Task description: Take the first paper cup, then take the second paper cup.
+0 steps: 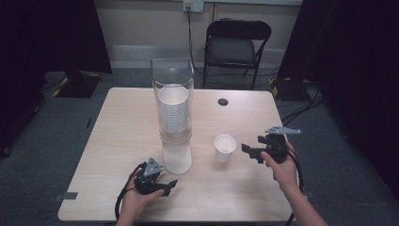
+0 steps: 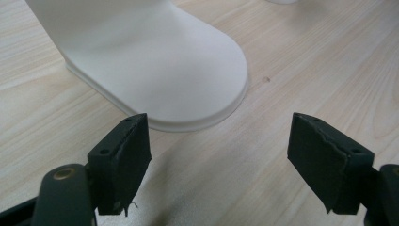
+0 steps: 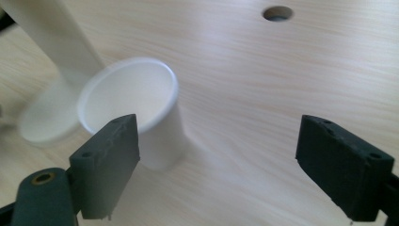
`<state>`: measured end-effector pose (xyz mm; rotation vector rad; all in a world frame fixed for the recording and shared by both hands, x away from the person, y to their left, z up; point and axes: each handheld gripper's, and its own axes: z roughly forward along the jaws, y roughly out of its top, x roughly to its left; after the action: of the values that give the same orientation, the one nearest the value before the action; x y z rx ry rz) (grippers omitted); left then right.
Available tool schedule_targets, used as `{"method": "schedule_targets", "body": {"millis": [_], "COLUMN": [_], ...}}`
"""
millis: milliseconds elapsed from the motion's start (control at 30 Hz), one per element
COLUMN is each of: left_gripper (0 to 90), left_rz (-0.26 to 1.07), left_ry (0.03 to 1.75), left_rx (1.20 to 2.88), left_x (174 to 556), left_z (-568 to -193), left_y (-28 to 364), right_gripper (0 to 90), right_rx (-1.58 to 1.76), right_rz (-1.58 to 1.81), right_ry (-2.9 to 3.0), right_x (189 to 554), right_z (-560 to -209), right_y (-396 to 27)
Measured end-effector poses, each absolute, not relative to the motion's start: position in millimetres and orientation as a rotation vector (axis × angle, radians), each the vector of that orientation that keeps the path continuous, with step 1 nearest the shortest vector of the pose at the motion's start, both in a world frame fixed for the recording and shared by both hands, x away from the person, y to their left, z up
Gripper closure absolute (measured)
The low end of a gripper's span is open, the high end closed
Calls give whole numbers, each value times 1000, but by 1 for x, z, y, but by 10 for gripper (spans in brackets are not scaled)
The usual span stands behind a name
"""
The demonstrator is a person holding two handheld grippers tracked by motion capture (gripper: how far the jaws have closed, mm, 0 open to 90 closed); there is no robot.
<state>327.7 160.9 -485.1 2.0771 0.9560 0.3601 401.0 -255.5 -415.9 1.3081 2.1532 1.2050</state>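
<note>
Right tool (image 1: pixel 249 151) gapes just beside upright paper cup (image 1: pixel 225 148).

The dispenser base (image 2: pixel 155 70) is cut off by the left gripper view's top edge.

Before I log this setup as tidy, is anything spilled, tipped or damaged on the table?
Nothing stands out. The single white paper cup stands upright and empty on the light wooden table, apart from the tall clear cup dispenser on its white base, whose stack sits straight. Both grippers are open and clear of it.
</note>
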Motion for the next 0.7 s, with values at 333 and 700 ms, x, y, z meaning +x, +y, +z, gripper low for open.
{"method": "schedule_targets", "body": {"millis": [333,700], "left_gripper": [206,202], "left_rz": [365,398], "left_ry": [984,1018], "left_rx": [2053,2018], "left_x": [331,338], "left_z": [-486,-479], "left_y": [162,160], "right_gripper": [151,135], "right_rx": [1292,1237], "right_rz": [960,970], "right_ry": [2284,2244], "right_x": [378,369], "right_z": [-485,-500], "right_y": [-273,-273]}}
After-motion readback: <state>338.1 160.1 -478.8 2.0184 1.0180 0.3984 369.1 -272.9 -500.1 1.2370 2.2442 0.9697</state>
